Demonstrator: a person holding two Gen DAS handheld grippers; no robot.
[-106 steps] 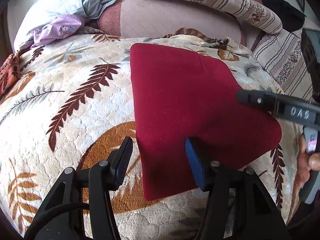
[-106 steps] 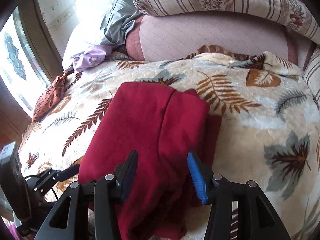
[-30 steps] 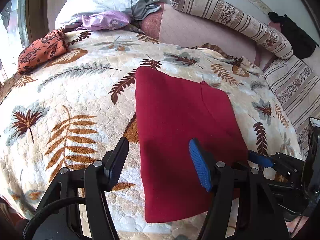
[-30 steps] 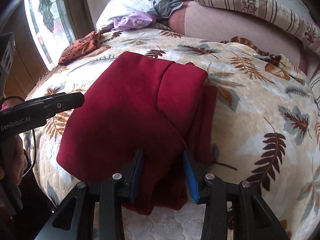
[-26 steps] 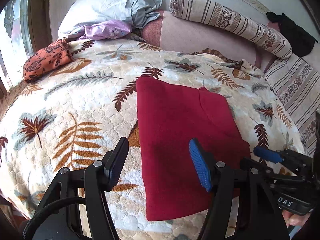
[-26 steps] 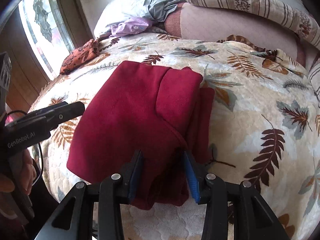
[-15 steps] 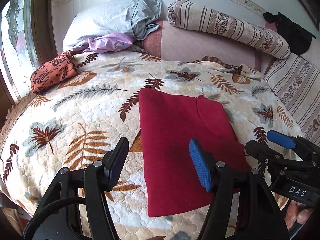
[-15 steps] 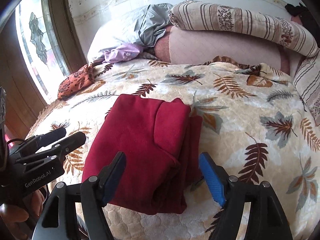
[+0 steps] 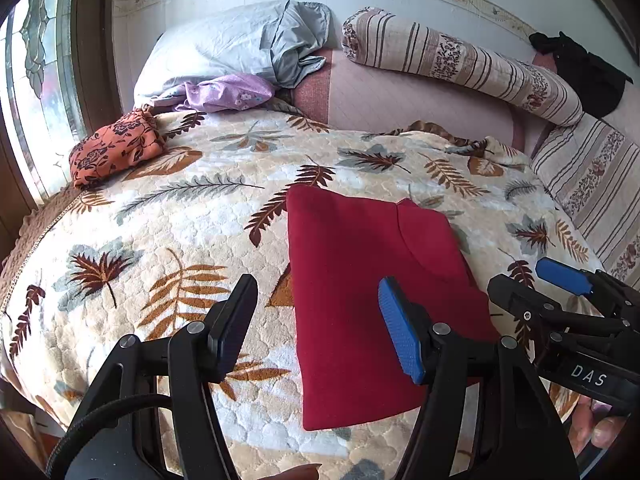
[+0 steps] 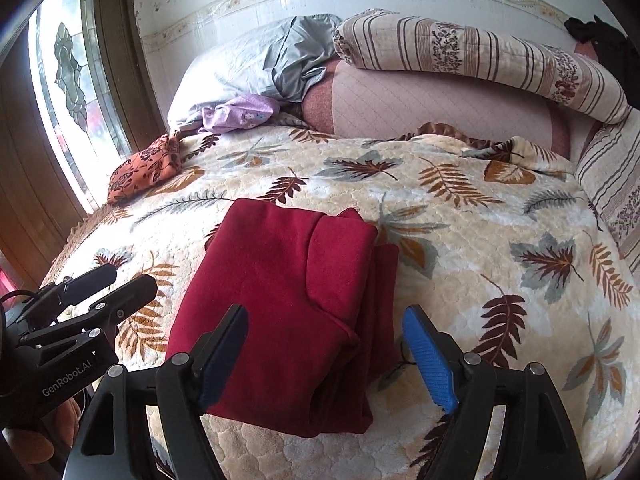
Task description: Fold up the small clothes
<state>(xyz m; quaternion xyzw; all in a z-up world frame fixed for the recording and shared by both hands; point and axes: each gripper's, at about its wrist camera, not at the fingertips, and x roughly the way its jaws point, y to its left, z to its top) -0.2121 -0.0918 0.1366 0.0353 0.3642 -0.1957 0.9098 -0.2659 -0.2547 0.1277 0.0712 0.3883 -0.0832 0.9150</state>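
From the left wrist camera, the left gripper [image 9: 320, 324] hangs above the near edge of the bed, its fingers spread wide and holding nothing. One finger has a black pad, the other a blue ribbed pad [image 9: 400, 336]. Below and ahead of them the folded dark red fleece garment [image 9: 368, 300] lies flat on the cream quilted bedspread with brown and grey leaf prints [image 9: 168, 248], its long side running away from the camera. The right gripper [image 9: 548, 284] shows at the right edge, just beside the garment's right side, its fingers apart and empty. Farther back lie an orange floral cloth bundle [image 9: 114, 148], a crumpled lilac printed cloth [image 9: 228, 92], a pale grey pillow [image 9: 236, 48] and a striped beige bolster [image 9: 460, 62].

From the right wrist camera, the right gripper [image 10: 326, 354] is likewise wide, with nothing between its fingers; it sits over the near end of the red garment [image 10: 288, 304], not touching it. The garment's stacked folded layers show along its right edge. The left gripper [image 10: 108, 282] appears at the left, beside the garment and apart from it, fingers parted. The orange bundle [image 10: 146, 168] rests near the window side of the bedspread [image 10: 480, 240].
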